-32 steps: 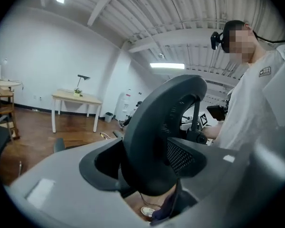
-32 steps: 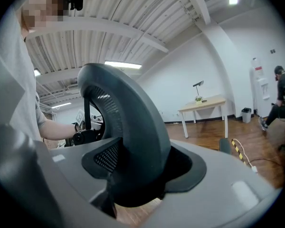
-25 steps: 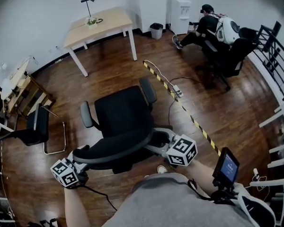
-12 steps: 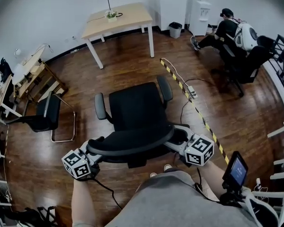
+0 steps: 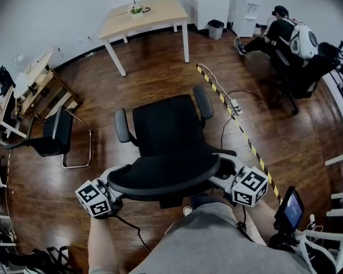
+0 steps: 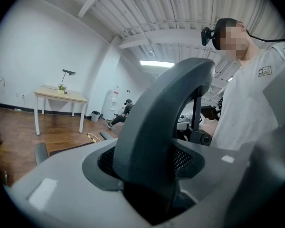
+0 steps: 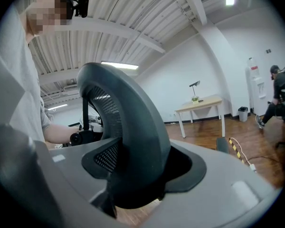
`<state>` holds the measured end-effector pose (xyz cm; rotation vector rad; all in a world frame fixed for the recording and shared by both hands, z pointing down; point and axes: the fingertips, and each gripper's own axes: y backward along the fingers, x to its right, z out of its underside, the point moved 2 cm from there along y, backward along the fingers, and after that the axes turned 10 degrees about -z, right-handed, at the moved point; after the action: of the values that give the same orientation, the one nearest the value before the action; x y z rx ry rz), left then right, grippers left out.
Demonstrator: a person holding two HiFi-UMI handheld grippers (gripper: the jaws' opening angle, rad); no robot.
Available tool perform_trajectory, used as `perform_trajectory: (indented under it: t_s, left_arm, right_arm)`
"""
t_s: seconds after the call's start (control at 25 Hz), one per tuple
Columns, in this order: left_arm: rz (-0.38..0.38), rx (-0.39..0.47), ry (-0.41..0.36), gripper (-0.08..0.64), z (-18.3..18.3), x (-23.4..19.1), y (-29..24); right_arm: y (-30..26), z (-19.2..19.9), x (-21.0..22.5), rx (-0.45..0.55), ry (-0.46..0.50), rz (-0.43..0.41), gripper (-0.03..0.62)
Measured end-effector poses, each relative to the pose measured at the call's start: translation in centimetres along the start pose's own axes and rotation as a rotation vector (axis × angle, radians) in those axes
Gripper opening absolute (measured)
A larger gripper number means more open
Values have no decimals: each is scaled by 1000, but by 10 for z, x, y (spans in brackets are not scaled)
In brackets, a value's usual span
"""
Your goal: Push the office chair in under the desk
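Gripping chair [image 5: 166,124]: left tool [image 5: 115,180], right tool [image 5: 223,171]; shirt label [image 6: 263,71] seemingly unreadable

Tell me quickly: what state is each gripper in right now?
Left gripper: closed on the office chair's backrest, at its top rim.
Right gripper: closed on the same rim.

Right gripper [image 7: 143,171]: jaws clamped on office chair [image 7: 128,108] backrest rim. Behind: wooden desk [image 7: 202,103] with lamp [image 7: 194,85], bin [image 7: 242,113], seated person [image 7: 279,96] far right
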<state>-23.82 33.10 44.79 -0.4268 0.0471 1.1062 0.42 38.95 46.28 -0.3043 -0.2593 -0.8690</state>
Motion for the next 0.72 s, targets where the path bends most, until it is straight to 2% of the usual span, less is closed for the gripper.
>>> perform_trajectory:
  t_s: [0.32, 0.72]
  left_arm:
    - [1, -14, -3, 255, -3, -5, -11]
    - [-13, -27, 0, 246, -31, -67, -40]
  right_arm:
    - [0, -4, 12, 5, -13, -13, 277]
    - [-45, -33, 70, 28, -19, -42, 268]
